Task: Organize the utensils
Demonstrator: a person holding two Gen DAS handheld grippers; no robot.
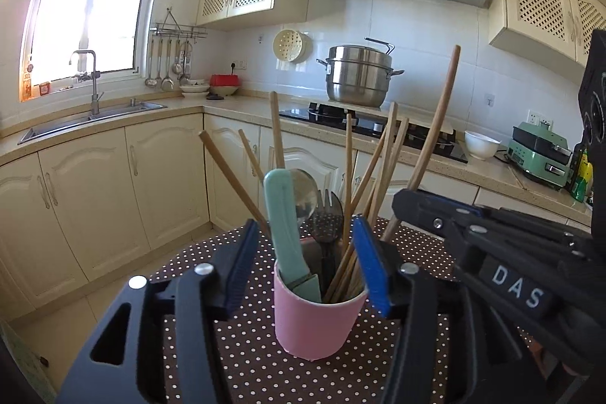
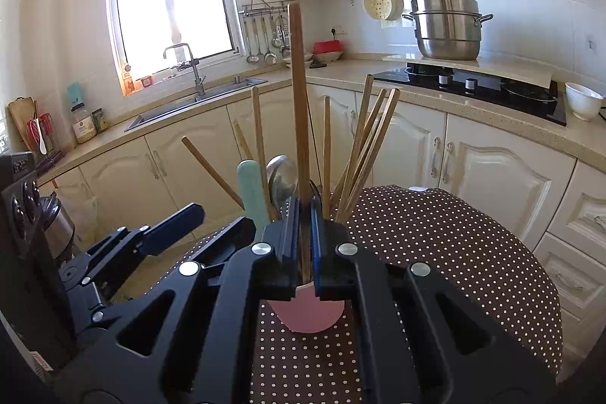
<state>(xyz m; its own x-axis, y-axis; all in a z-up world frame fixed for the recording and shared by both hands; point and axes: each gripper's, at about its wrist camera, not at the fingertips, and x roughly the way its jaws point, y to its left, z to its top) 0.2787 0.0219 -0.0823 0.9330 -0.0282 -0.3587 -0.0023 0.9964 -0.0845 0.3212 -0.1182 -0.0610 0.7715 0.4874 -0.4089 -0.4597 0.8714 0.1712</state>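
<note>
A pink cup (image 1: 316, 324) stands on the dotted tablecloth (image 1: 246, 370). It holds several wooden chopsticks (image 1: 382, 169), a teal-handled utensil (image 1: 282, 214), a metal spoon (image 1: 305, 192) and a dark fork (image 1: 327, 218). My left gripper (image 1: 305, 226) is open, its blue pads either side of the cup's top with a gap on the left. My right gripper (image 2: 303, 205) is shut on a long wooden handle (image 2: 297, 82), upright above the cup (image 2: 306, 315). In the left wrist view this handle (image 1: 439, 124) leans right, and the right gripper (image 1: 401, 203) comes in from that side.
The round table's edge (image 2: 538, 275) falls off to the right. Beyond it cream cabinets (image 1: 94, 199) run under a counter bearing a sink (image 1: 94, 120), a stove with a steel pot (image 1: 358, 78), a white bowl (image 1: 481, 144) and a green appliance (image 1: 539, 154).
</note>
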